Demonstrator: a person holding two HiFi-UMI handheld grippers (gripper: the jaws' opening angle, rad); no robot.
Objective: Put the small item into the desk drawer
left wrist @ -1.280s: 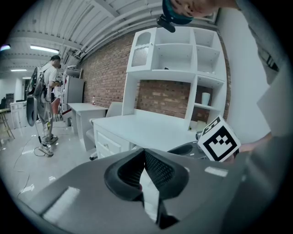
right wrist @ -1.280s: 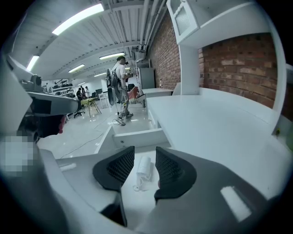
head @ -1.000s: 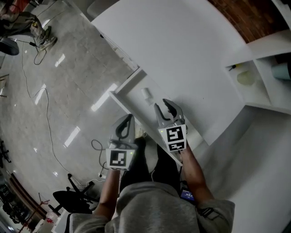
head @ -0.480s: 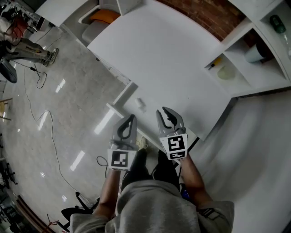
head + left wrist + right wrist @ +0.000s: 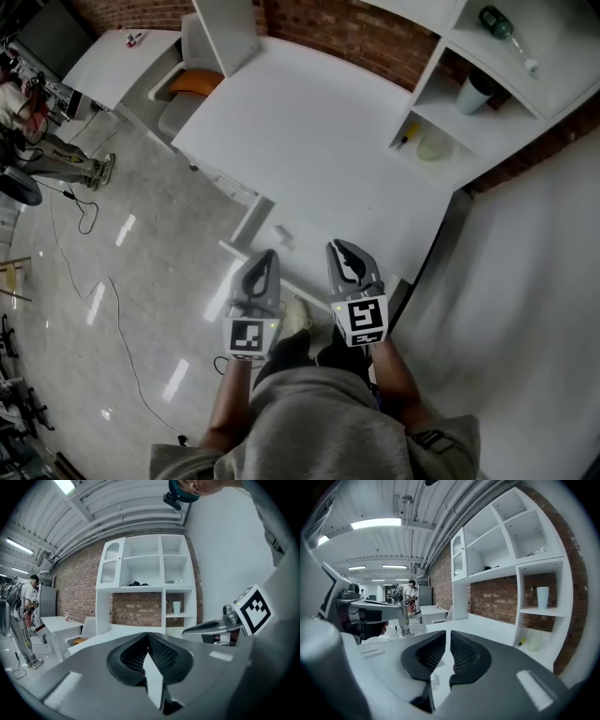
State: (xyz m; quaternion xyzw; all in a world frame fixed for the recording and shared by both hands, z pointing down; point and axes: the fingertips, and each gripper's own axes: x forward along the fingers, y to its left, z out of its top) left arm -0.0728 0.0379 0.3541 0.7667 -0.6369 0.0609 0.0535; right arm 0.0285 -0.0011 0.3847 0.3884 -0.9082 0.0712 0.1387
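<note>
A small white item (image 5: 282, 235) lies in the open drawer (image 5: 251, 223) at the front edge of the white desk (image 5: 319, 131). Both grippers hover side by side just short of the drawer, above the person's legs. My left gripper (image 5: 266, 254) is shut and empty, its tips meeting in the left gripper view (image 5: 148, 635). My right gripper (image 5: 342, 246) points at the desk's front edge to the right of the item. Its jaws are closing, with a thin gap left between the pads (image 5: 448, 633) and nothing in it.
A white shelf unit (image 5: 487, 122) stands at the desk's far right, holding a cup (image 5: 474, 92), a yellow pen (image 5: 403, 141) and a bottle (image 5: 497, 21). A chair with an orange cushion (image 5: 192, 82) and a second table (image 5: 117, 52) sit beyond the desk. Cables trail over the floor at left.
The head view has risen toward the brick wall and shelves. Both grippers have drawn back from the drawer toward the body. The right jaws have narrowed.
</note>
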